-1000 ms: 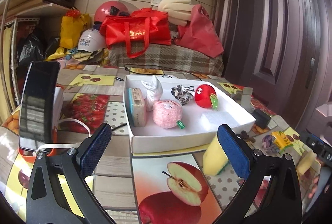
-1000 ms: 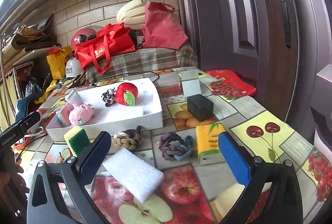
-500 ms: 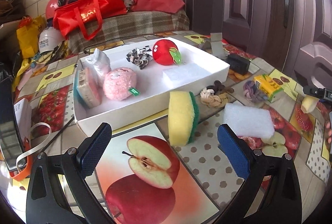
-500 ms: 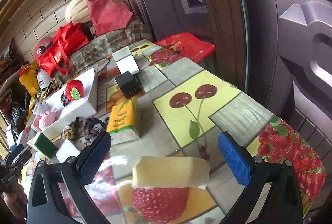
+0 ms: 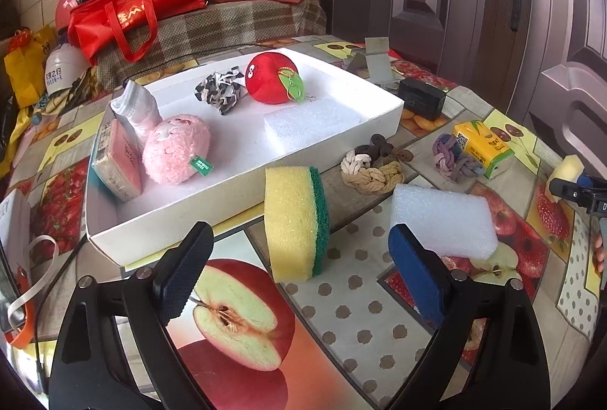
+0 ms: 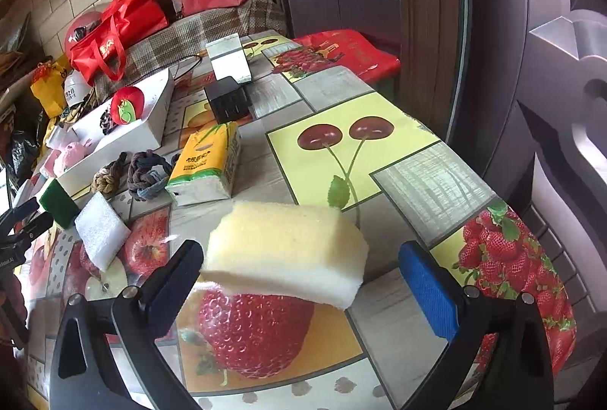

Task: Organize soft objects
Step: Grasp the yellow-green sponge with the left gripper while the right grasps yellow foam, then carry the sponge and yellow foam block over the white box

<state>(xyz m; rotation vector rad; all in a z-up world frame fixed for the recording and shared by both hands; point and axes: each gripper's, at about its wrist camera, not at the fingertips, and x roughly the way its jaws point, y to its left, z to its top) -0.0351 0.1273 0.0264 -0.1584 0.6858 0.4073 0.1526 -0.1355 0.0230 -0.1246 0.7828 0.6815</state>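
Sponge (image 5: 296, 224), yellow with a green face, stands on edge just in front of the white tray's (image 5: 242, 199) near wall, squarely between the left gripper's (image 5: 299, 277) jaws. Those jaws have just been closing, yet both pads sit clear of it: open, nothing held. White foam block (image 5: 444, 220) lies just behind the blue pad. Across the table (image 6: 379, 129), near its right edge, the right gripper (image 6: 303, 281) frames a pale yellow sponge (image 6: 288, 250); its left pad looks to touch one end, the blue pad stands apart, so jaws open. Bare cloth lies beyond it toward the edge; tissue pack (image 6: 206, 163) and rope knots (image 6: 129, 175) crowd the tray side.
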